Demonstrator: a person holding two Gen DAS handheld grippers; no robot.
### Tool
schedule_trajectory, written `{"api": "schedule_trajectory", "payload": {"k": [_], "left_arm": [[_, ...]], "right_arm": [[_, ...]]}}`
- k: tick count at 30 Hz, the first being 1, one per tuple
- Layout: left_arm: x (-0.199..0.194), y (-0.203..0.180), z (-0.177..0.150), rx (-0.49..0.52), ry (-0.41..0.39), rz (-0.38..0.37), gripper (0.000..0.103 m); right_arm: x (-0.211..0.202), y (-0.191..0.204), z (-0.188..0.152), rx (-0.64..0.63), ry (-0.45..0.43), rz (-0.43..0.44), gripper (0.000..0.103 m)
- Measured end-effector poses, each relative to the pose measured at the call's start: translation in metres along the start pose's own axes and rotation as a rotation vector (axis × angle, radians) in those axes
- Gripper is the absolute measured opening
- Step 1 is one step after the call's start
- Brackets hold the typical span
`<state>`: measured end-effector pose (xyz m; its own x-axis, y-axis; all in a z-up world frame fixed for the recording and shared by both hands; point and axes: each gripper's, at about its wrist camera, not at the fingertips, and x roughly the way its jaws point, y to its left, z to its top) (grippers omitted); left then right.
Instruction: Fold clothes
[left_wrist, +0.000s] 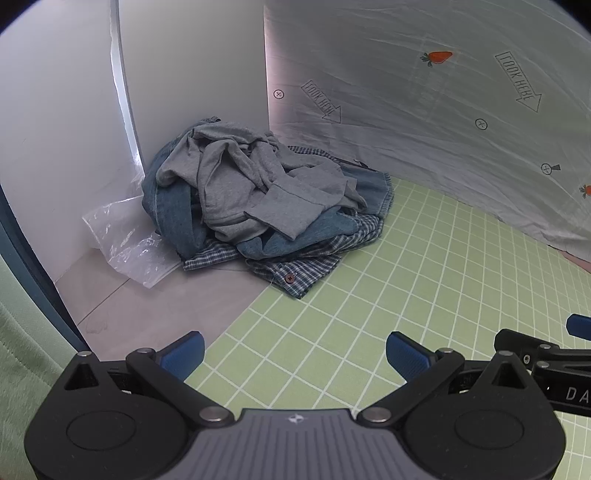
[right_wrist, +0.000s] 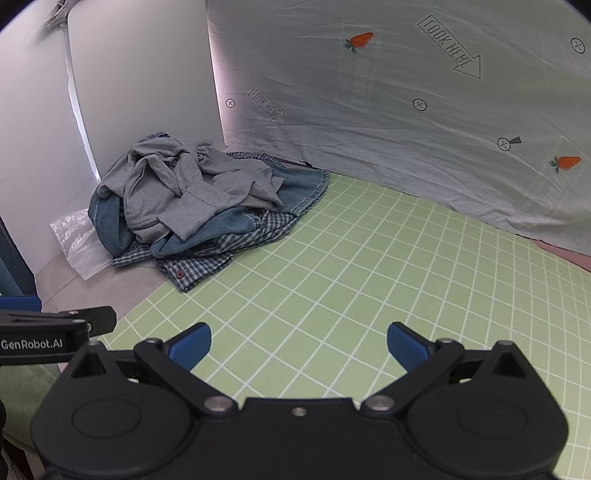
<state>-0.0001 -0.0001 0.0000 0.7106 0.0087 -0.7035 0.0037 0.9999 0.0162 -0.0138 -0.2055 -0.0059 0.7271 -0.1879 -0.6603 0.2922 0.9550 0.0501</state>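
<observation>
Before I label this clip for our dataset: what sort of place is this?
Probably a home floor corner set up for recording: a green grid mat on the floor, a carrot-print sheet hung as a backdrop, and a pile of unfolded clothes against the white wall.

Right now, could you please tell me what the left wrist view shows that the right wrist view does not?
Only the left wrist view shows the left tool open from behind, with the right tool at its right edge. Only the right wrist view shows the right tool open, and the "GenRobot.AI" lettering. Both share the clothes pile, grey top uppermost, the clear plastic bag and the green grid mat.
</observation>
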Motion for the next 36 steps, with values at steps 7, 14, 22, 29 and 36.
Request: {"api": "schedule_trajectory", "payload": {"k": [7,14,22,29,36], "left_arm": [[-0.0010,-0.0025,-0.0013,0.000,-0.003,0.003,0.103],[-0.0004,-0.0050,-0.0006,-0.002,-0.002,0.004,0.103],[0.0002,-0.0052,-0.0008,-0.001,0.000,0.003,0.103],[-0.0001,-0.0055,-0.0013,0.000,0.002,0.003,0.103],[0.0000,-0.0056,-0.0011,0.000,0.005,0.003,0.103]], "right_arm": [[0.0009,0.0016,0.0004,0.000,0.000,0.001,0.103],[-0.0005,-0.0020,0.0000,0.001,-0.002,0.000,0.103],[-0.0006,-0.0024,0.0012,0.001,-0.001,-0.002,0.103],[-0.0003,0.0005,0.0005,0.003,-0.002,-0.008,0.103],[-0.0006,0.0004,0.0011,0.007,-0.001,-0.011,0.103]]}}
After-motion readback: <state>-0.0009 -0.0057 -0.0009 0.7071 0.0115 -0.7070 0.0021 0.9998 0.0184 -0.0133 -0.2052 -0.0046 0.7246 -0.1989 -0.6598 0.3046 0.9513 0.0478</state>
